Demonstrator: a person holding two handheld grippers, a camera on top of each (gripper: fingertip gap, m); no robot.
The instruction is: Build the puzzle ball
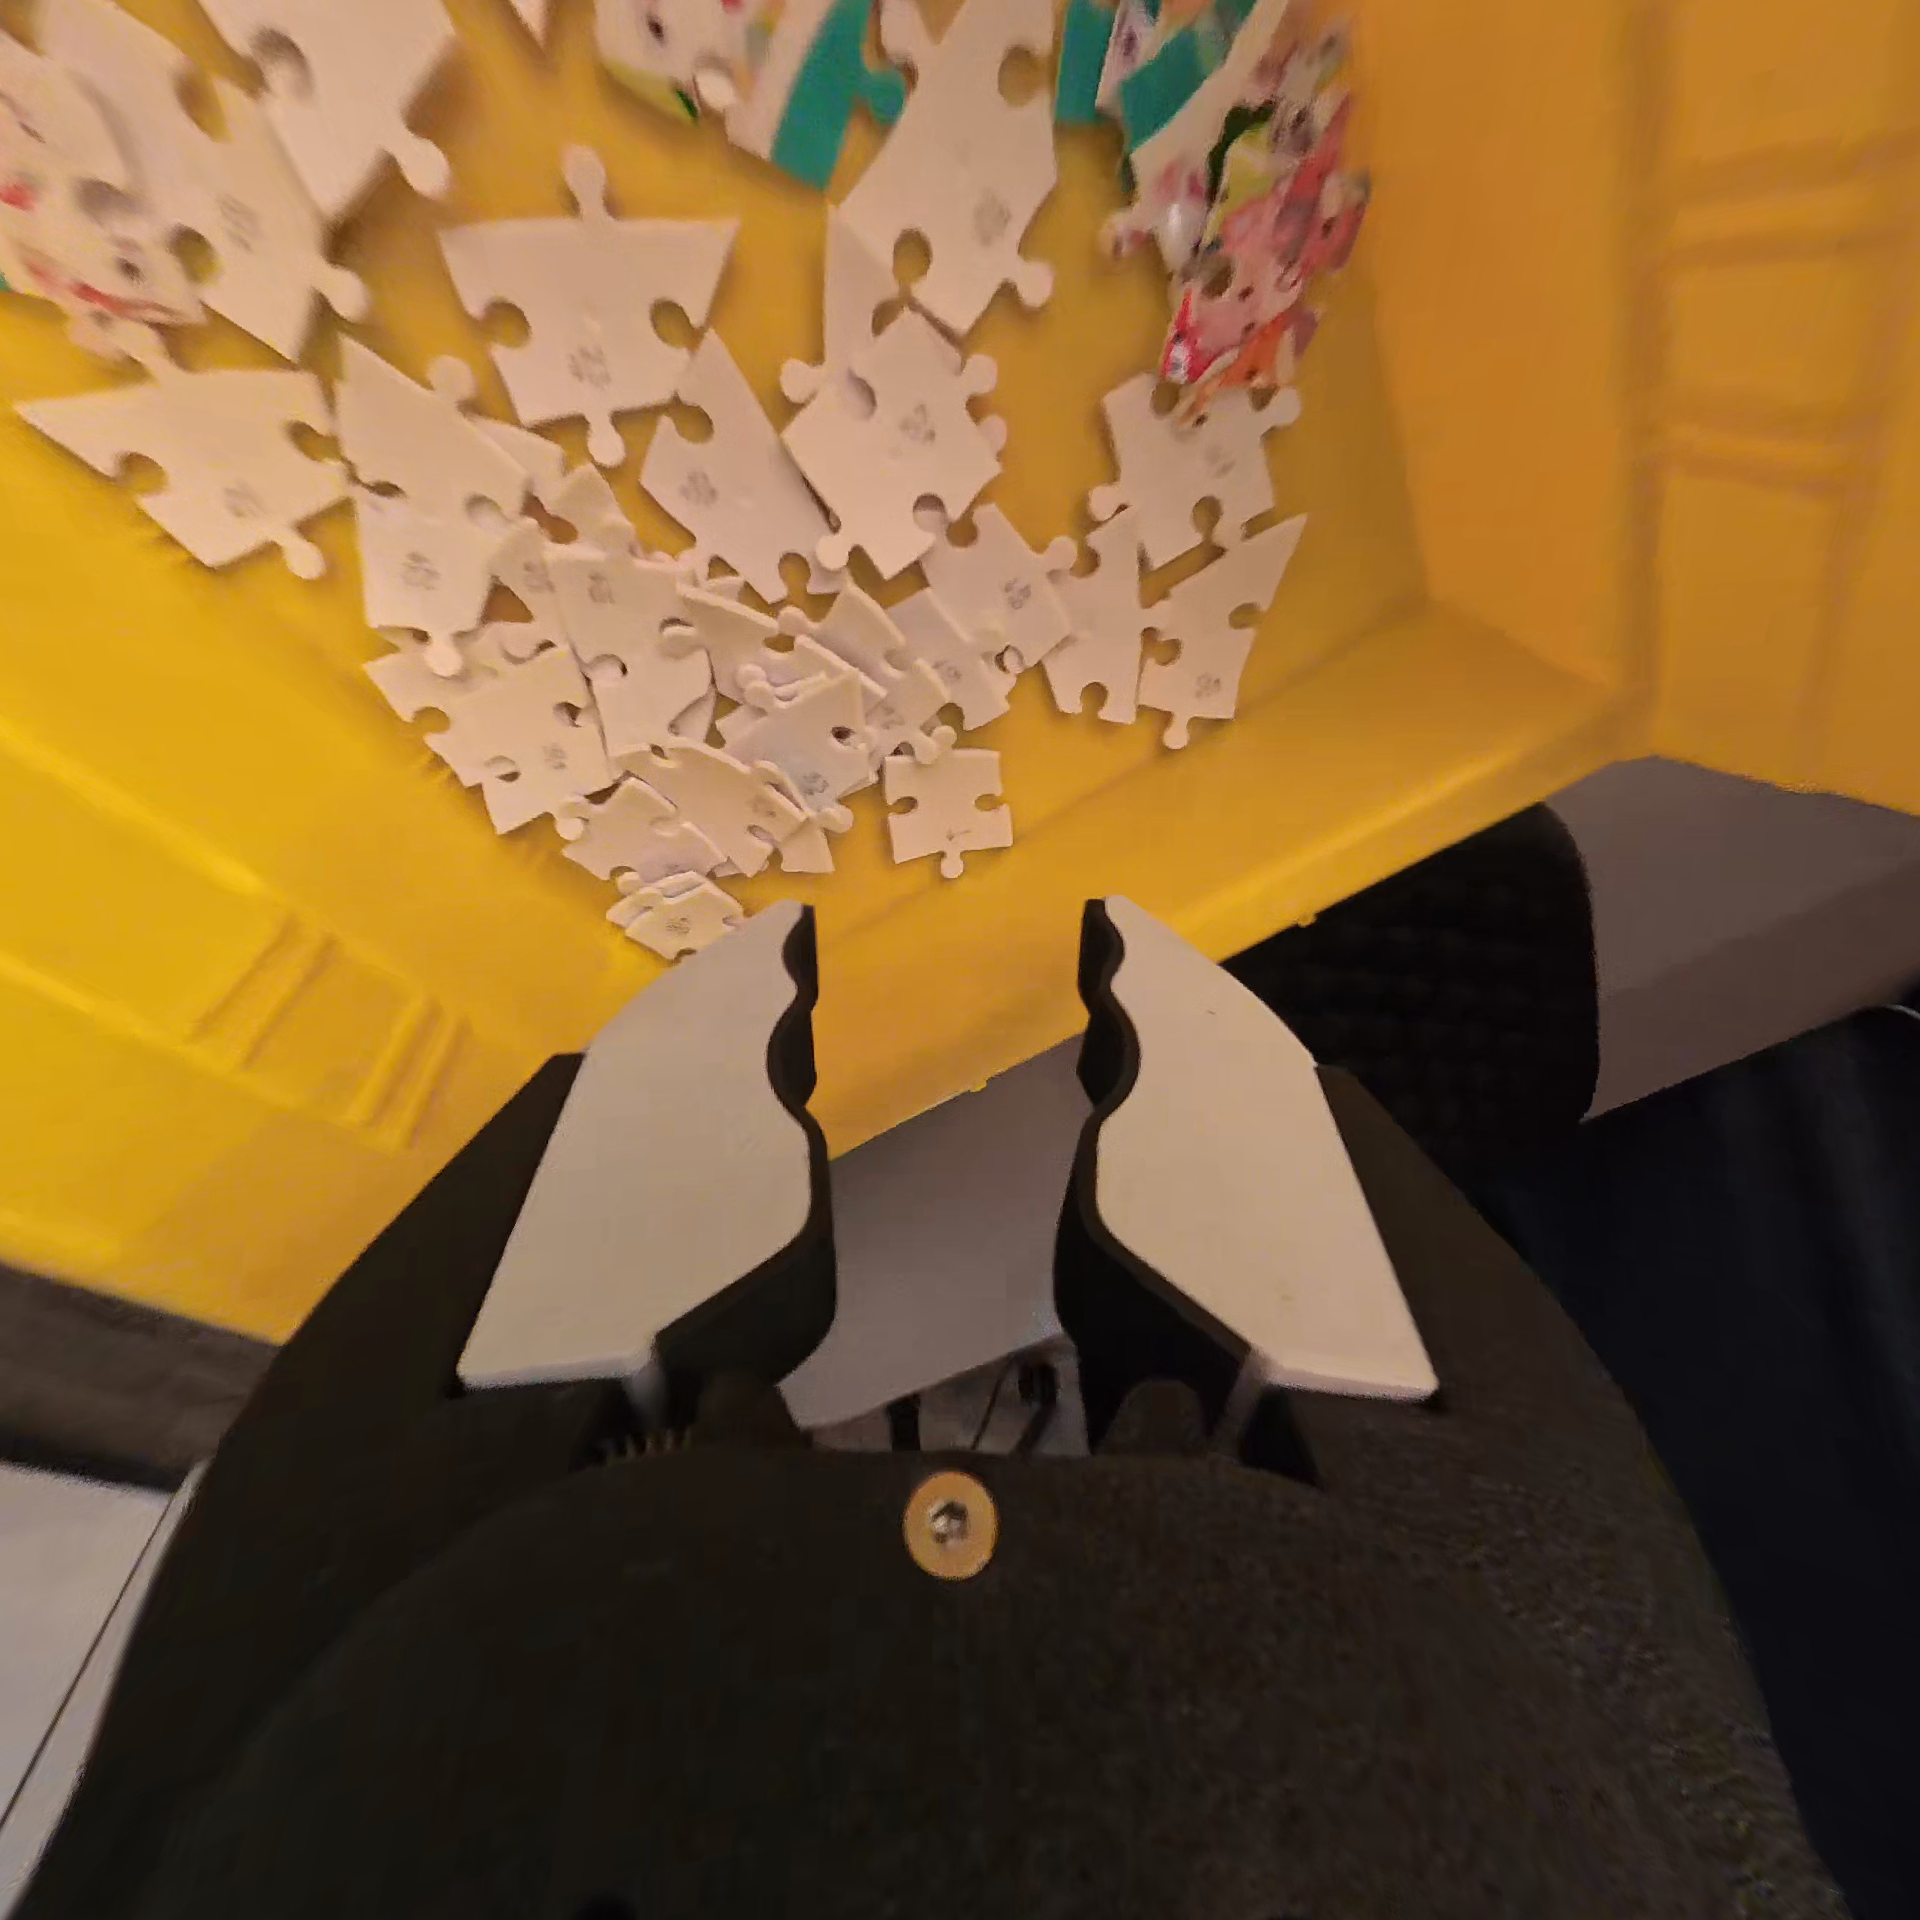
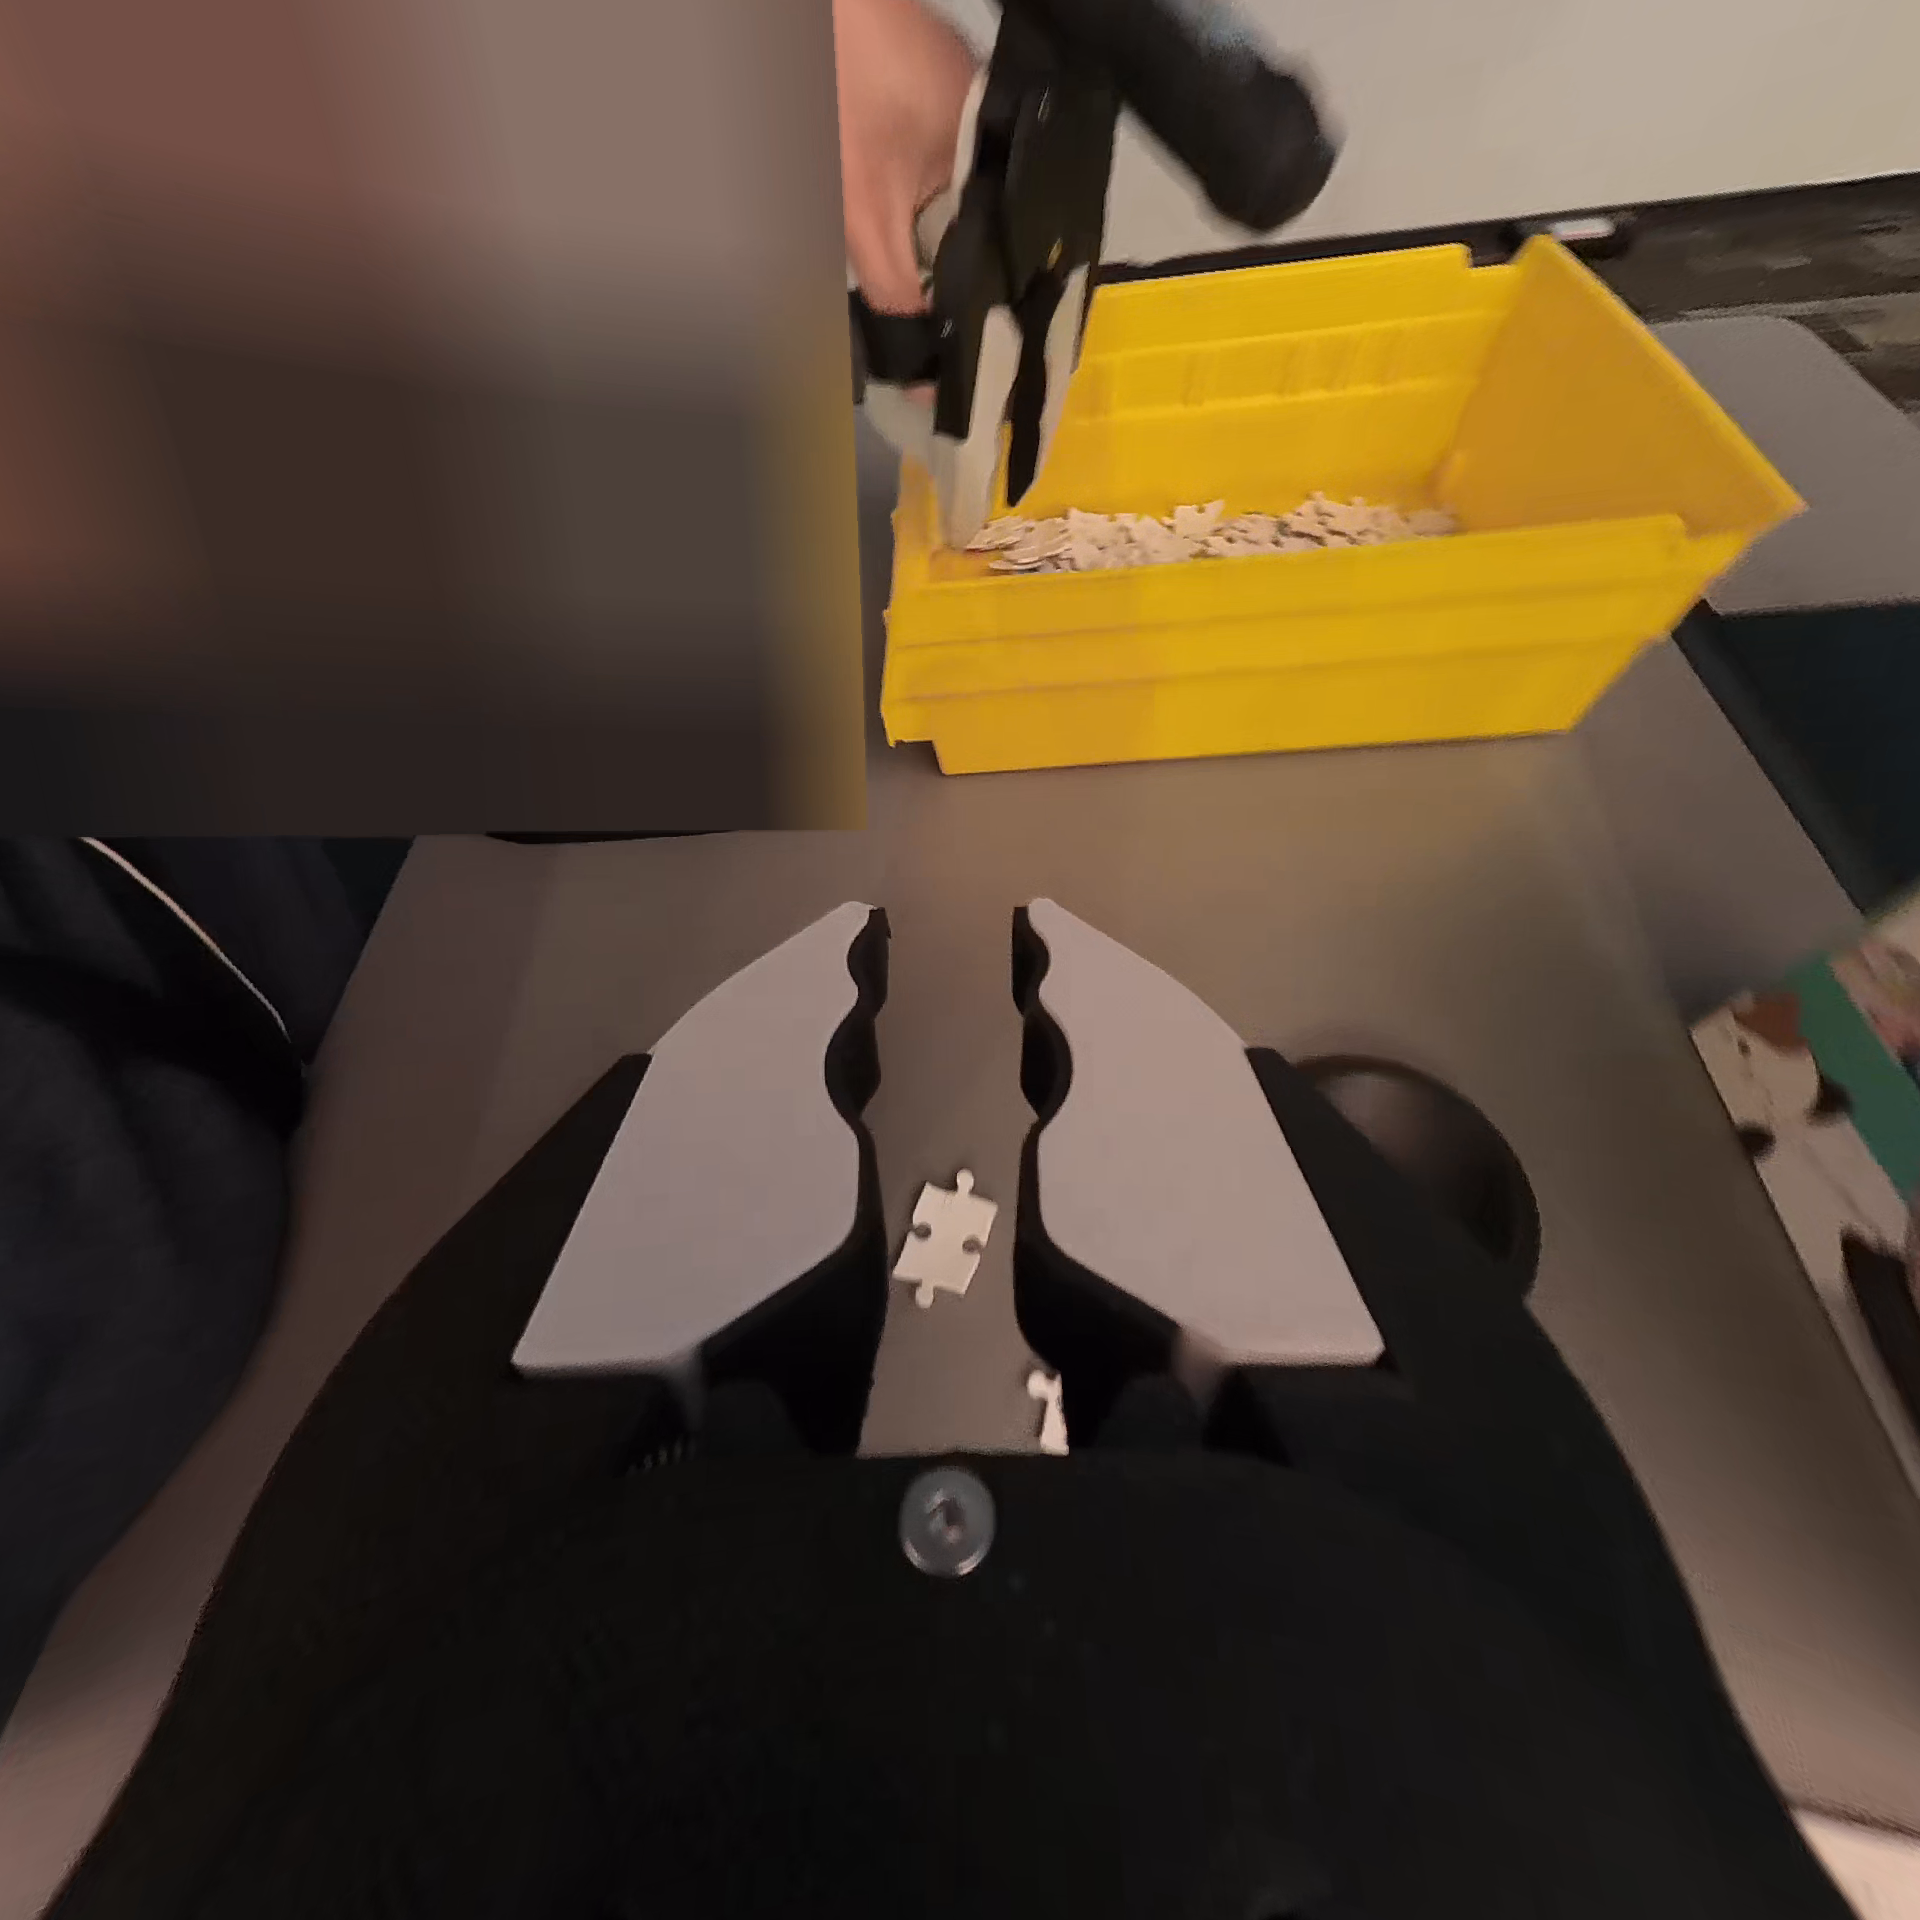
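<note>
Pieces point(image 1: 665, 644) in bin point(image 1: 1507, 416), frame centre: thin, light, slippery | pinch an edge | left gripper point(image 1: 948, 914) and right gripper point(image 2: 951, 914) both spread, empty

Yellow bin point(image 2: 1299, 665) sits on the grey table point(image 2: 1195, 862), open on top; its high back and side walls block entry from those sides, the low front lip leaves the easiest way in. Bin floor is mostly covered by loose puzzle pieces point(image 1: 727, 582), heaped near the front lip; bare yellow floor shows left of the heap. Left gripper point(image 1: 945, 935), jaws apart, hangs over the front lip just beside the heap. Right gripper point(image 2: 951, 925), jaws apart and empty, is over bare tabletop, well apart from the bin. One loose piece point(image 2: 943, 1236) lies on the table beneath it, and a black round recess point(image 2: 1423, 1164) lies to its right.
</note>
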